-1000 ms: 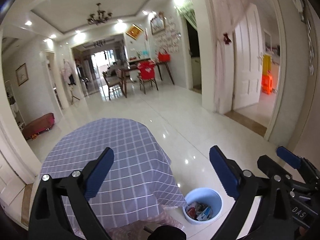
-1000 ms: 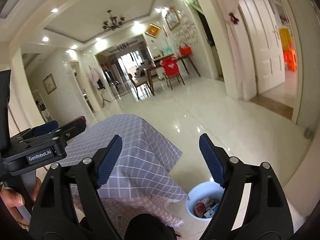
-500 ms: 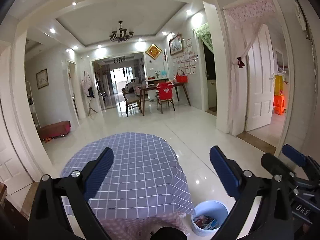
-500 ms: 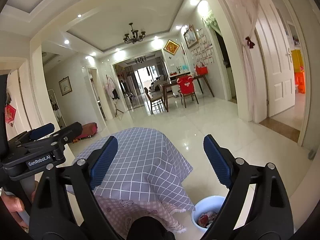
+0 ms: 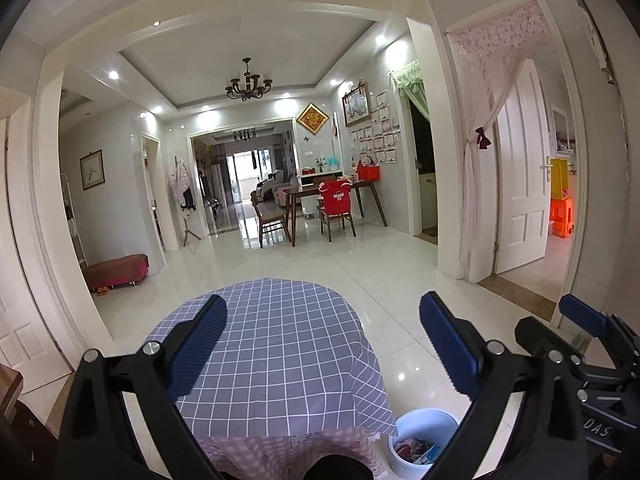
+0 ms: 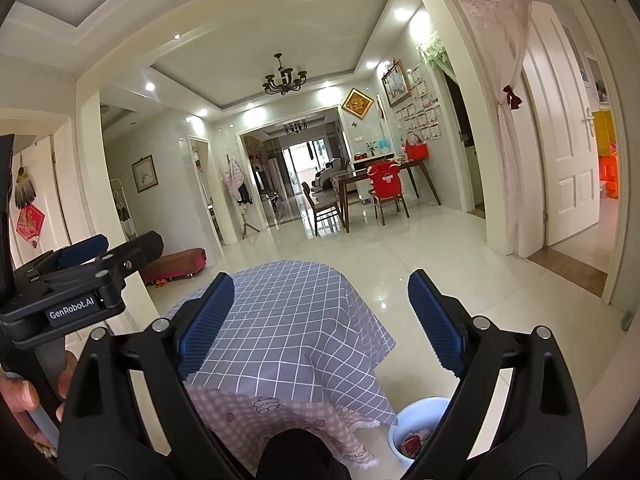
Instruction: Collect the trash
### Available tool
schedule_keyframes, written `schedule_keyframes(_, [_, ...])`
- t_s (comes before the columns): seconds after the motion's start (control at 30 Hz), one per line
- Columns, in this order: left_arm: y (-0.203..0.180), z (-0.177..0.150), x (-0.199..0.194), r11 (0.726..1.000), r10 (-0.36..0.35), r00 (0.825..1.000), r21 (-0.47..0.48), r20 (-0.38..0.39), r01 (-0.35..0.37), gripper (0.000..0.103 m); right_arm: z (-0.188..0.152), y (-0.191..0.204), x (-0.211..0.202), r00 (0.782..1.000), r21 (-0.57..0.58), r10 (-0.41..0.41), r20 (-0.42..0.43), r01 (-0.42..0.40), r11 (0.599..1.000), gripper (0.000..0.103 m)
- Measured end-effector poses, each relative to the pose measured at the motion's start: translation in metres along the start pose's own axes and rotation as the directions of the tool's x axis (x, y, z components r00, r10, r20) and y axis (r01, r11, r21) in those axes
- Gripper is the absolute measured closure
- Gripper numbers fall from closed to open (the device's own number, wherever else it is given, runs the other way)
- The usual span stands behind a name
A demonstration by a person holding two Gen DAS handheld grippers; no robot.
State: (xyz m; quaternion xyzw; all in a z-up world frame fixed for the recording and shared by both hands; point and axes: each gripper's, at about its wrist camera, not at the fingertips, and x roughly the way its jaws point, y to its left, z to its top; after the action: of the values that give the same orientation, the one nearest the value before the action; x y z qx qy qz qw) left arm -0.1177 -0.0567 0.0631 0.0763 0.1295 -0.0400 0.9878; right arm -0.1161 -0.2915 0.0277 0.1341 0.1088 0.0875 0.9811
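Observation:
A white trash bin [image 5: 422,440] stands on the floor right of the table and holds several pieces of colourful trash [image 5: 416,450]. It also shows in the right wrist view [image 6: 416,428]. My left gripper [image 5: 324,344] is open and empty, held above the table with the grey checked cloth [image 5: 280,352]. My right gripper [image 6: 320,320] is open and empty above the same table [image 6: 292,320]. The left gripper's side [image 6: 80,280] shows at the left of the right wrist view, held by a hand. No trash shows on the tabletop.
A pink patterned cloth [image 6: 280,412] hangs under the grey one. Glossy white tiled floor [image 5: 360,272] stretches ahead. A dining table with chairs [image 5: 324,204] stands far back. A red bench [image 5: 116,270] is at the left wall. A white door [image 5: 524,184] is at right.
Both grippers have tilted up and drawn back, so the table and bin sit lower in view and more ceiling shows. Both stay open and empty.

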Motion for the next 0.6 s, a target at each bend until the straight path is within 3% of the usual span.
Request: schedule_keyframes(0.6, [-0.012,-0.001,-0.003,0.999,-0.022,1.000,0.036,0.001,0.022,0.008,0.000,-0.010,-0.001,1.000,0.024,-0.005,0.010,0.005,1.000,0.016])
